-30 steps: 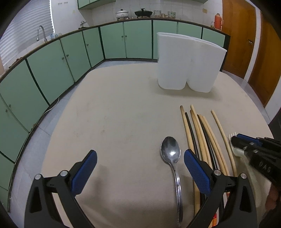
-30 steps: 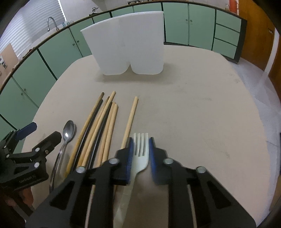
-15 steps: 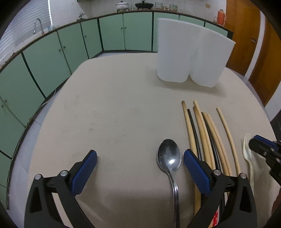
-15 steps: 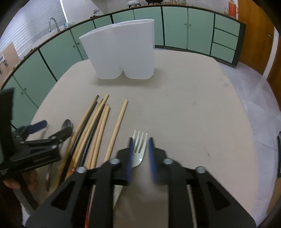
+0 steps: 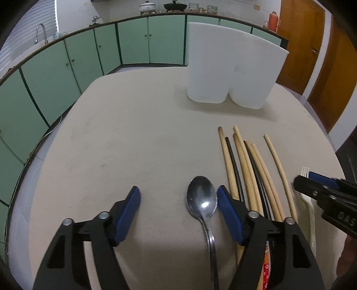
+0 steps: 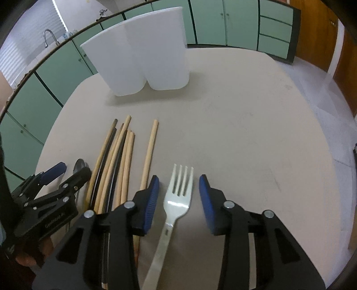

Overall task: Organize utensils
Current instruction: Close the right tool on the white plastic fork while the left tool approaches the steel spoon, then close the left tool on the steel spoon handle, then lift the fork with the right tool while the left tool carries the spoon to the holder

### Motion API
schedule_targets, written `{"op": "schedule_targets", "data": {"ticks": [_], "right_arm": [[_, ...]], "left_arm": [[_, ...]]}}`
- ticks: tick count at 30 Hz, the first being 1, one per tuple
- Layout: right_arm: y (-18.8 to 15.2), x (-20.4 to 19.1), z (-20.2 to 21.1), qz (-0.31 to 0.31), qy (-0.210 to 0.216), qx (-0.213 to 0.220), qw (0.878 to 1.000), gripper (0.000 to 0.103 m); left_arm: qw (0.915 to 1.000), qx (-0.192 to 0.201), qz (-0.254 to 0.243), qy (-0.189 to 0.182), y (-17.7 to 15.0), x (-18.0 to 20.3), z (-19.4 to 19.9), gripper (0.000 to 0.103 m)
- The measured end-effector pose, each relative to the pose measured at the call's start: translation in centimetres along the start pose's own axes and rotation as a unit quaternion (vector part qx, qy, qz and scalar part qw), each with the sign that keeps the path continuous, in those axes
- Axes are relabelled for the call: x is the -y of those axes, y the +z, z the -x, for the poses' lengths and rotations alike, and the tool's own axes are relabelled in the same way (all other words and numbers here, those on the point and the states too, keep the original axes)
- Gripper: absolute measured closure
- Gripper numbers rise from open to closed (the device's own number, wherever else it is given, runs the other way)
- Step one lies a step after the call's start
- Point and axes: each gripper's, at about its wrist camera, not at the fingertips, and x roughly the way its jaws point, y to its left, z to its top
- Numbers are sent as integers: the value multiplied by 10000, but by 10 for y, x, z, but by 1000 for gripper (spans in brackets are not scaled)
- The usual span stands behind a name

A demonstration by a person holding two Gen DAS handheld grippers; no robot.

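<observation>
The left gripper [image 5: 178, 209], jaws closing around the spoon [image 5: 202, 198] at lower centre without touching it, could nudge the chopsticks [image 5: 245, 169]. The right gripper [image 6: 178, 196], jaws closing, straddles the fork [image 6: 178, 194] without contact; it might slip.

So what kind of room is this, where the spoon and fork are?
Most likely a home kitchen. Green cabinets run along the walls, a sink tap stands on the counter at the left, and cooking pots sit on the far counter.
</observation>
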Motion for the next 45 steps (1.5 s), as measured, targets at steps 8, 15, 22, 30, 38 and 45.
{"op": "schedule_targets", "data": {"ticks": [8, 15, 22, 30, 38, 45], "right_arm": [[-3, -12, -1, 552, 85, 204, 9982, 83], [4, -6, -2, 311, 256, 2, 9992, 76], [9, -4, -5, 288, 108, -139, 9994, 84], [10, 0, 25, 522, 493, 630, 9954, 84], [26, 11, 65, 657, 1003, 1641, 9791, 84], [46, 16, 79, 637, 1143, 2000, 9710, 84]], "left_arm": [[9997, 95, -192, -78, -1, 11, 3, 61], [9999, 52, -142, -84, 0, 13, 1, 57], [9997, 12, -157, -169, 1, 15, 1, 75], [9975, 555, 72, -422, -4, 0, 26, 76], [9848, 1639, 201, -539, 8, -15, 71, 76], [9749, 2088, 287, -716, 22, -22, 88, 76]]}}
